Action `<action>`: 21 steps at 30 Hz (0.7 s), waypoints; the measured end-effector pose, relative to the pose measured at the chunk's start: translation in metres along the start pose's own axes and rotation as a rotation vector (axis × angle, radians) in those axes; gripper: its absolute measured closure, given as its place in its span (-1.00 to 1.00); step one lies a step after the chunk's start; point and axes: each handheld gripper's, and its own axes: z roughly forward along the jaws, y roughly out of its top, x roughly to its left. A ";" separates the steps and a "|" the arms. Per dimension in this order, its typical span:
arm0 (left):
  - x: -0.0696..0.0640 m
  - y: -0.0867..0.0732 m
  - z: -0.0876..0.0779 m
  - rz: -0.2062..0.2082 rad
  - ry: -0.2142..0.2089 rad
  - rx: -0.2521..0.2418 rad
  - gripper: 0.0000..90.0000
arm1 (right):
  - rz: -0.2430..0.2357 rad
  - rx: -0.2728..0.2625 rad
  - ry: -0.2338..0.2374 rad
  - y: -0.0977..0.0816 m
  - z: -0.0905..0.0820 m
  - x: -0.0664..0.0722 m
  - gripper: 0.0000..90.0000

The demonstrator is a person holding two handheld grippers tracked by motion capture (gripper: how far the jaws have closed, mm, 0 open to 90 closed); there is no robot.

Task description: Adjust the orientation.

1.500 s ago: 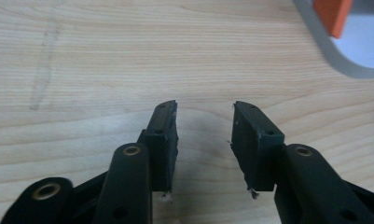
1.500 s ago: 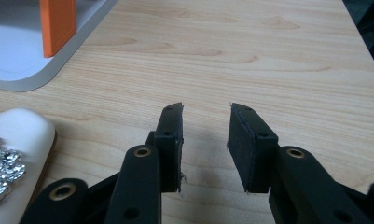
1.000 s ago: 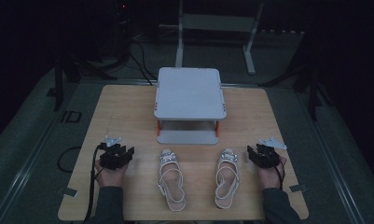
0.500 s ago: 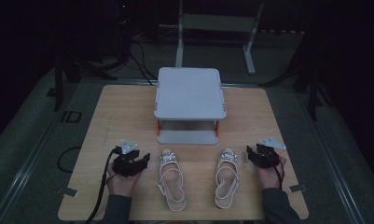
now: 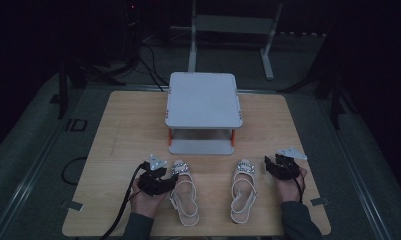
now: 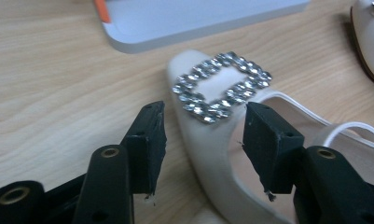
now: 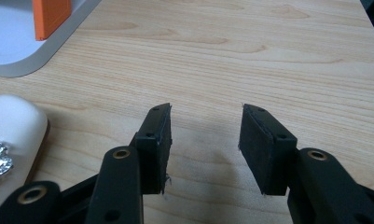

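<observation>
A person works at a wooden table (image 5: 123,125) with a two-jaw gripper in each hand. Two white slingback sandals lie side by side near the table's near edge, toes pointing away from the person, each with a rhinestone buckle on the toe.

Left gripper (image 5: 172,175): it sits at the outer side of the left sandal (image 5: 184,196), just beside its toe end. In the left gripper view the jaws straddle the left sandal's toe part right behind the rhinestone buckle (image 6: 221,86); one pad stands over bare wood off the sandal's edge, the other over its opening. The jaws have just been opening. The pads do not press on the sandal, so the left gripper is parted with the sandal between the jaws, not gripped.

Right gripper (image 5: 269,165): it rests just beside the toe of the right sandal (image 5: 243,190), on its outer side. In the right gripper view the jaws stand apart over bare wood with nothing between them; the right sandal's white toe lies off to one side of them. These jaws have also been widening slightly.

A grey two-tier shelf (image 5: 203,100) with orange posts stands at the middle of the table, beyond the sandals and well apart from both grippers; its lower tray edge shows in both gripper views
</observation>
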 end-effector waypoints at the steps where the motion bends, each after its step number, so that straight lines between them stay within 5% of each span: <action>1: -0.001 0.000 0.002 0.001 0.002 0.006 0.07 | -0.002 0.000 0.000 0.000 0.000 0.000 0.19; 14: 0.000 0.000 0.018 -0.038 -0.022 0.094 0.06 | 0.000 0.002 0.000 -0.001 0.001 -0.001 0.18; 21: 0.005 -0.001 0.019 -0.053 -0.022 0.116 0.40 | 0.007 0.000 -0.003 -0.001 0.001 -0.002 0.18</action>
